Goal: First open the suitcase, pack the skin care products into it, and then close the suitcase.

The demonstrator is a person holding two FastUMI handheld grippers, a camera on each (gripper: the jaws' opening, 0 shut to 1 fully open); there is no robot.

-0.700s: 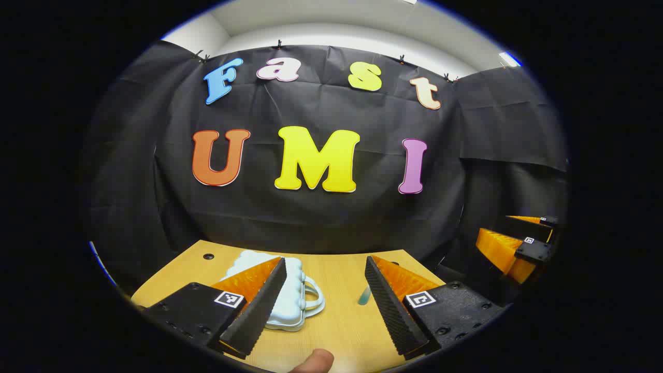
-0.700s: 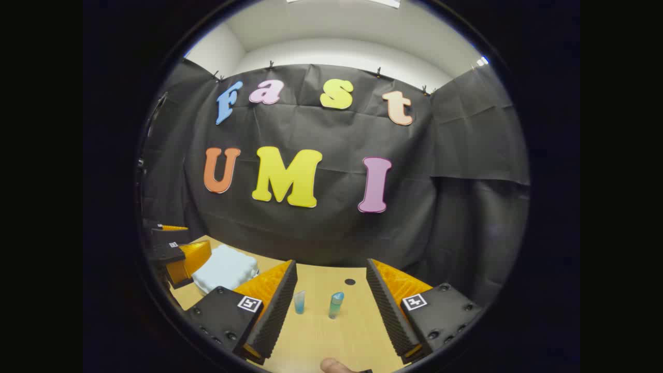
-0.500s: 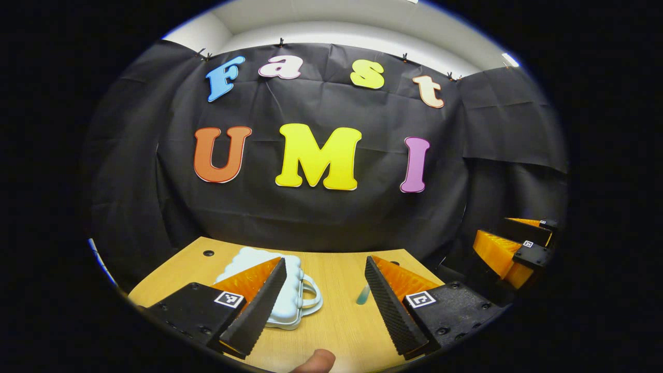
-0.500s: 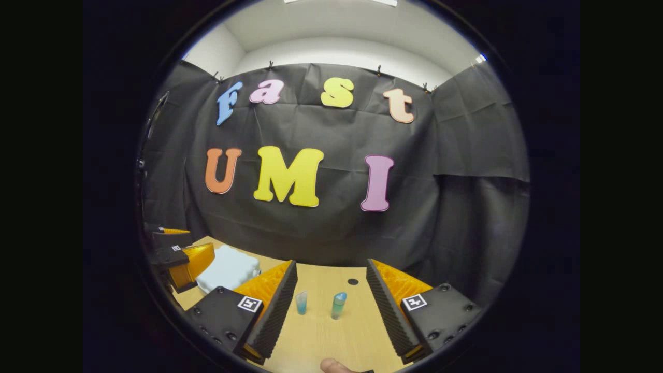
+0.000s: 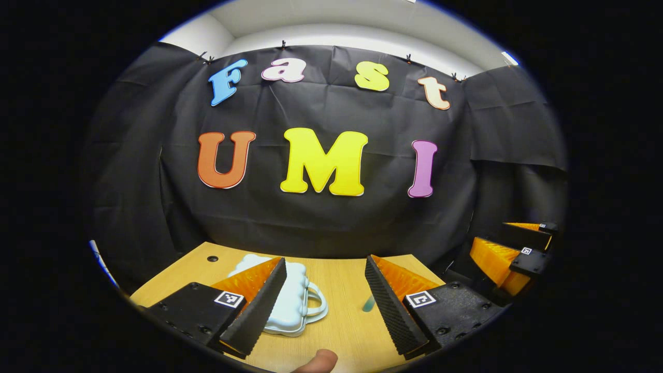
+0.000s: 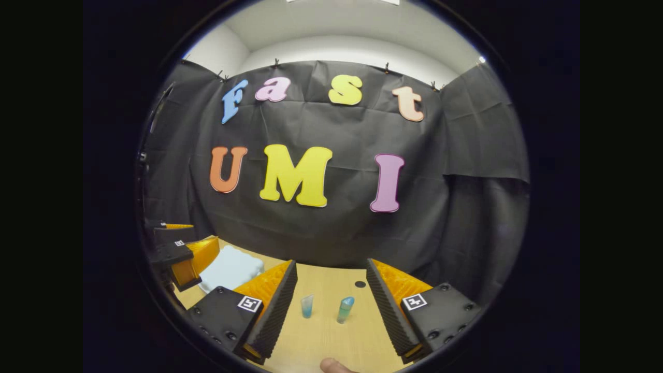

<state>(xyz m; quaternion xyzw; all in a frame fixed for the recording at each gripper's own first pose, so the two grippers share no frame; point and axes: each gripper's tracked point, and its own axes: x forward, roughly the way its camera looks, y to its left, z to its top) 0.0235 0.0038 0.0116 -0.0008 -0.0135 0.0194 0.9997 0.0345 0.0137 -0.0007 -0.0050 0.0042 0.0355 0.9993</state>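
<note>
A small pale blue suitcase with a handle lies closed on the wooden table, partly behind my left gripper's left finger. My left gripper is open above the table, with nothing between its fingers. A bluish bottle peeks out beside its right finger. In the right gripper view, two small bottles stand on the table: a clear blue one and a teal one. My right gripper is open, with both bottles ahead between its fingers. The suitcase lies at the left there.
The right gripper shows at the right edge of the left gripper view, and the left gripper at the left edge of the right gripper view. A fingertip shows at the bottom. Small dark holes mark the table.
Both views have shifted slightly: the suitcase and the bottles have drifted a little to the right and down. Both grippers stay open and nothing was taken hold of.
</note>
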